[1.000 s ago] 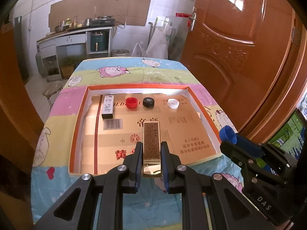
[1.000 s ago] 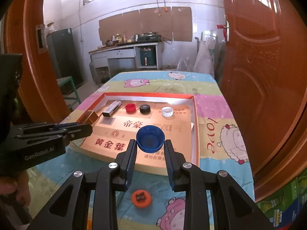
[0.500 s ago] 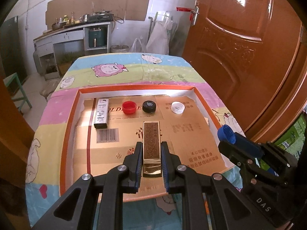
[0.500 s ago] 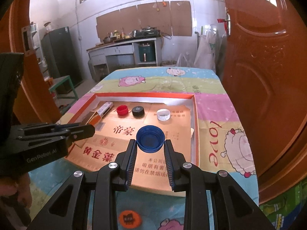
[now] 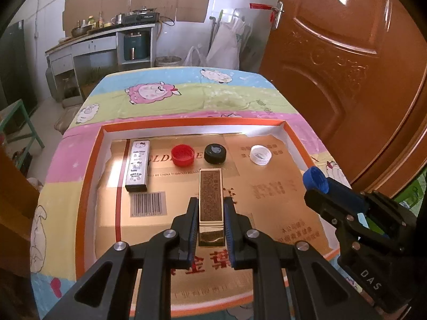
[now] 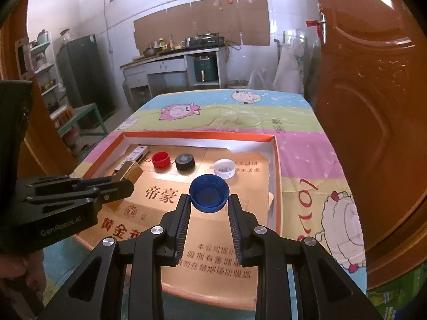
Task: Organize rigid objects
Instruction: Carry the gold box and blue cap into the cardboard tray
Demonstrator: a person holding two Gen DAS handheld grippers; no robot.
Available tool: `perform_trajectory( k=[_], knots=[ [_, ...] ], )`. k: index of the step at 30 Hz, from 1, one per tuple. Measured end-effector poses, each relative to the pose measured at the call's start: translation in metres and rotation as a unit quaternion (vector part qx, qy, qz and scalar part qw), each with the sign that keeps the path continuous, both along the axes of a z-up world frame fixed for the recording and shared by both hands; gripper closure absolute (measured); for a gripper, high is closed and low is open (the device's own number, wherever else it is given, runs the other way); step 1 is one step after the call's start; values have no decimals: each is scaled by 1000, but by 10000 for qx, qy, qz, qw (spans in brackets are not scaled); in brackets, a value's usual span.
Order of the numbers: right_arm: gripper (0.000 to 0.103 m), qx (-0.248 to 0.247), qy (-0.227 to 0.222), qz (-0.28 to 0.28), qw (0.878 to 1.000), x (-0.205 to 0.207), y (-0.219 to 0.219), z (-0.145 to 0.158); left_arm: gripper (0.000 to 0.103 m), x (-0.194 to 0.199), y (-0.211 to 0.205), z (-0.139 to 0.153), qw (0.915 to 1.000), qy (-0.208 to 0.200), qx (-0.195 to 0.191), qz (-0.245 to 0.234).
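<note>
left gripper (image 5: pixel 210 213) clamped on the gold box (image 5: pixel 210 198), right gripper (image 6: pixel 209 208) pinching the blue cap (image 6: pixel 209 193), both held above the tray (image 5: pixel 88 176). risk: release too high and the cap could bounce into the red cap (image 5: pixel 183 155) row.

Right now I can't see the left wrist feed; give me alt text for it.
The left gripper is shut on a gold rectangular box, held over an orange-rimmed tray. Along the tray's far edge lie a Hello Kitty case and red, black and white caps.
</note>
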State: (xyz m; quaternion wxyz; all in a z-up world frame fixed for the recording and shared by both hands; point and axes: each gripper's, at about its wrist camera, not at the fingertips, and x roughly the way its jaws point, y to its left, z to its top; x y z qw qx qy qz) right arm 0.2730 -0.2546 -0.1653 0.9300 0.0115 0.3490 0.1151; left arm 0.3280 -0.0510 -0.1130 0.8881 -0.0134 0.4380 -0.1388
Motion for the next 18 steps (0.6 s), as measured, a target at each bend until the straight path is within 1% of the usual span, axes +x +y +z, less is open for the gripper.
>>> perform_trajectory(
  k=[10, 18],
  knots=[
    [73, -23, 126, 83, 9999, 28, -1, -11, 85, 23, -6, -10, 9999, 124, 57, -60],
    [73, -96, 311, -8, 9995, 44, -3, -19, 85, 34, -9, -23, 9996, 264, 40, -96]
  ],
)
